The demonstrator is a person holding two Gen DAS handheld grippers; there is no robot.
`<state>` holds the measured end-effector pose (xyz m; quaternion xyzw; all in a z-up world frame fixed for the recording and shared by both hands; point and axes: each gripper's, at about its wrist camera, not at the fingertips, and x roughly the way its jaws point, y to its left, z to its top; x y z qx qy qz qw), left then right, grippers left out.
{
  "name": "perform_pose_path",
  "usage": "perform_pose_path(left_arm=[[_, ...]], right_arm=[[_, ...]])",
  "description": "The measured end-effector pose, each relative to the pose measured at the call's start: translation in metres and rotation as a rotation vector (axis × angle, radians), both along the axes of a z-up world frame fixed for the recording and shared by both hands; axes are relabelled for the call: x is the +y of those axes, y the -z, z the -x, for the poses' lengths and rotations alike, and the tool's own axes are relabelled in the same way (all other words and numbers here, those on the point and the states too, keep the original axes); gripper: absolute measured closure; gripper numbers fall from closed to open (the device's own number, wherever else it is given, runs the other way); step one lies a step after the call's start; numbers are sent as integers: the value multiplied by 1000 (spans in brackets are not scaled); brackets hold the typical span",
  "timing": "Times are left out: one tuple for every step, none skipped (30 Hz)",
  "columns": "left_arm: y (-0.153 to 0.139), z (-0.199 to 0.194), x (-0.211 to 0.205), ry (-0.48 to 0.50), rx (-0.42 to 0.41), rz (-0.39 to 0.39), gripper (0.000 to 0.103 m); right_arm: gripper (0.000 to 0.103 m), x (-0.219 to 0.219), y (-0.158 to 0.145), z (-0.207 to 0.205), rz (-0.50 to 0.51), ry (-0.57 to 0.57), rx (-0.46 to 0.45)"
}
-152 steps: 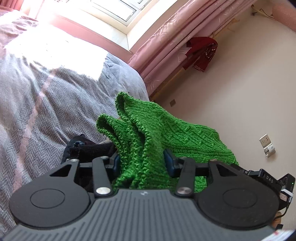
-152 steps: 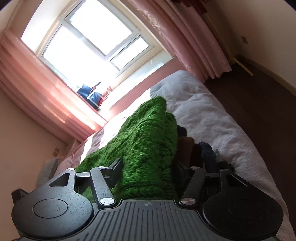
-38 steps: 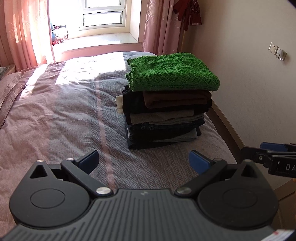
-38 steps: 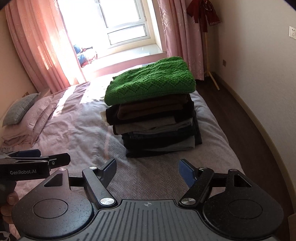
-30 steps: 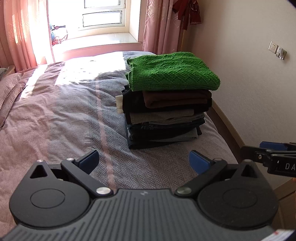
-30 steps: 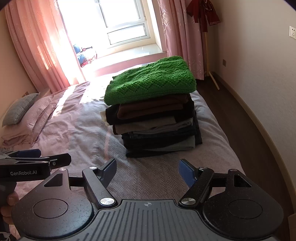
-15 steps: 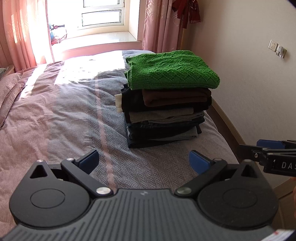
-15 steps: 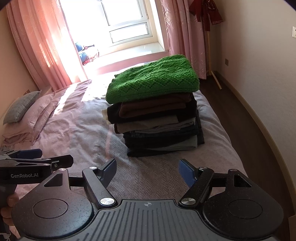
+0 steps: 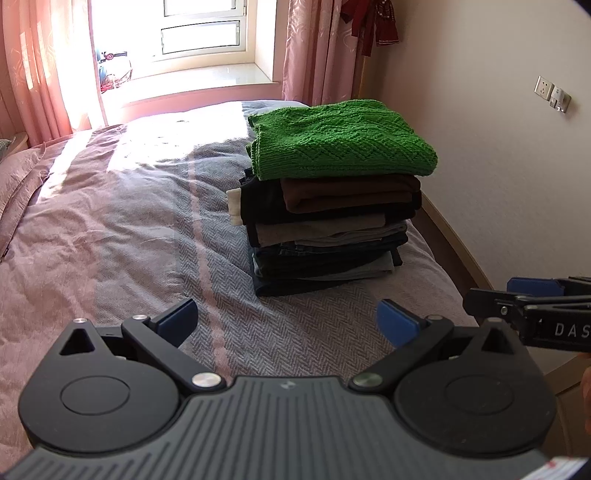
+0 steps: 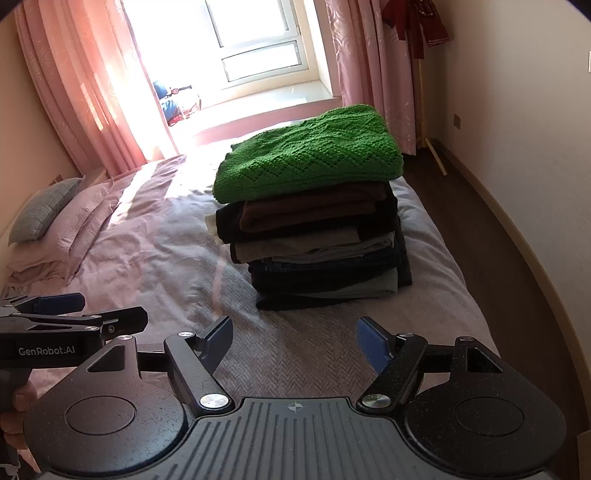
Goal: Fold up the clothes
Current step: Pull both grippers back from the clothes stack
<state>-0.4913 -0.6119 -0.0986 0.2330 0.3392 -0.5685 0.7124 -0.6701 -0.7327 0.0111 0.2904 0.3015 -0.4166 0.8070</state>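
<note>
Your left gripper stands with its blue-padded fingers spread wide and nothing between them, low in the left wrist view over the bedspread. Your right gripper is likewise spread wide and empty, at the bottom centre of its own view; it also shows at the right edge of the left wrist view, and the left tool shows at the lower left of the right wrist view.

The folded bright green knitted sweater lies flat on top of a stack of folded dark clothes, right of centre in the left wrist view and at centre in the right wrist view. Neither tool touches the stack; both are held well short of it. The layers beneath run brown, black, grey-beige and dark blue.

The stack rests on a bed with a pink-and-grey herringbone cover. A grey checked pillow lies at the left of the right wrist view. Pink curtains frame a bright window at the top. A dark red garment hangs at the upper right, and a white wall socket sits on the cream wall.
</note>
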Motion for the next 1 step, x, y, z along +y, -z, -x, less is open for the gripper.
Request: perform_pose_path(left_arm=[[0, 0, -1, 2, 0, -2, 1]], right_arm=[[32, 0, 0, 0, 1, 0, 2]])
